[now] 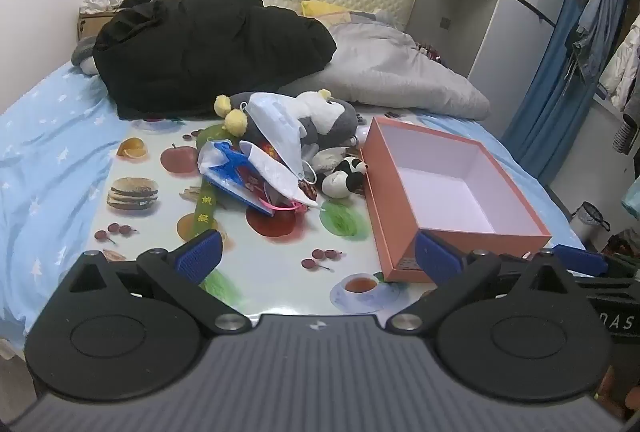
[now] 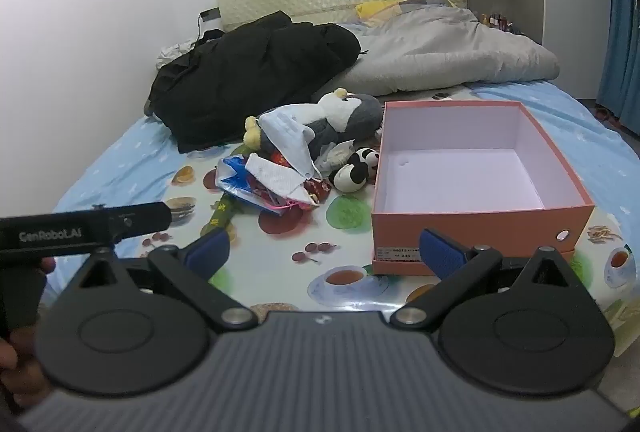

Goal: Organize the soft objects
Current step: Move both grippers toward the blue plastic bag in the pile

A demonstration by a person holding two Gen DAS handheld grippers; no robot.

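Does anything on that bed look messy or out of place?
Yes. A heap of plush toys, a face mask and plastic bags lies jumbled on the fruit-print mat, left of the empty pink box.

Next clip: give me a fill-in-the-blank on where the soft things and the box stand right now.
1. The pink box holds ____ objects.
2. The panda plush lies just ____ the box's wall.
3. A pale blue ____ drapes over the grey-and-white plush.
4. Both the left gripper and the right gripper are ____.

Missing words: no; outside; face mask; open
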